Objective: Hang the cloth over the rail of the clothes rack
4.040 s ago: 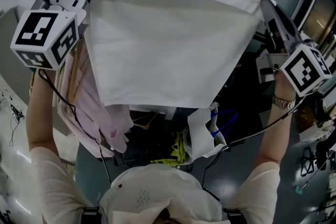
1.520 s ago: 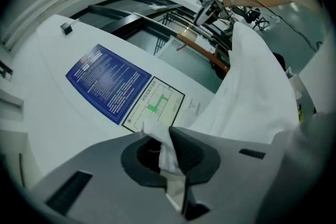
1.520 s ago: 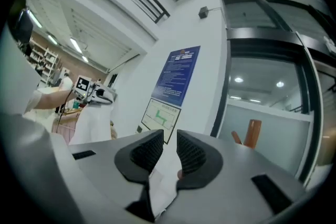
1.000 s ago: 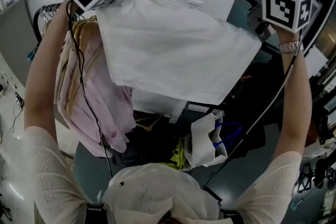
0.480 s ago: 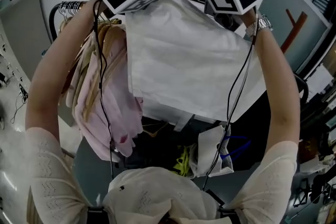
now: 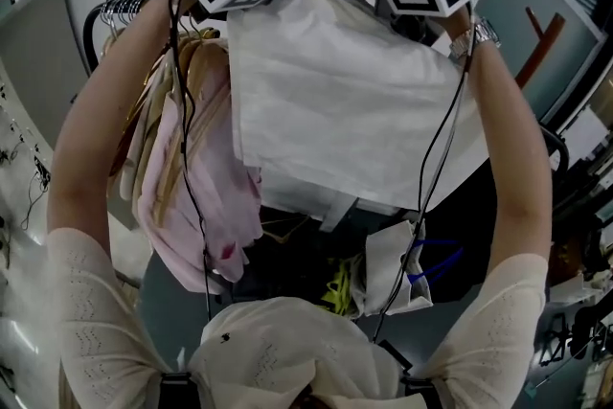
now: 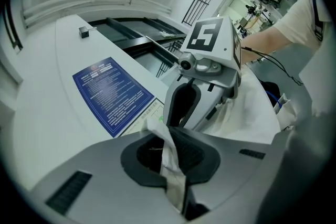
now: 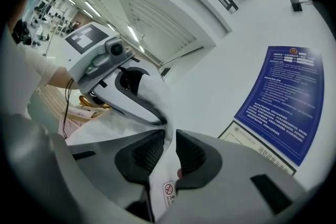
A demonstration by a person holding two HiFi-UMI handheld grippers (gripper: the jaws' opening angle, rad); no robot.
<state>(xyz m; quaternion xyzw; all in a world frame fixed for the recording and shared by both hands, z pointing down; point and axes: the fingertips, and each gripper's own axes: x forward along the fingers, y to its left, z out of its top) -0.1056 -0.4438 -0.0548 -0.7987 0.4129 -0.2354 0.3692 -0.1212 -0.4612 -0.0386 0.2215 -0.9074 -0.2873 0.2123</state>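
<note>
Left gripper [image 7: 170,157] and right gripper [image 8: 166,150] drawn in from a wide spread a second ago, now almost touching. Jaws of each clamped on the white cloth [image 6: 335,110], bunched and hanging high beside the rack rail [image 6: 93,38]. Not yet draped; probably regripped for the pass over.

The white cloth [image 6: 335,110] is pinched by its top edge in the left claw [image 7: 170,157] and the right claw [image 8: 168,152]. The two sit close together, so the cloth bunches between them and hangs below as a creased sheet, a small label showing at the right claw. The rail [image 6: 96,19], a dark bent tube with hanger hooks, lies left of the left claw.
</note>
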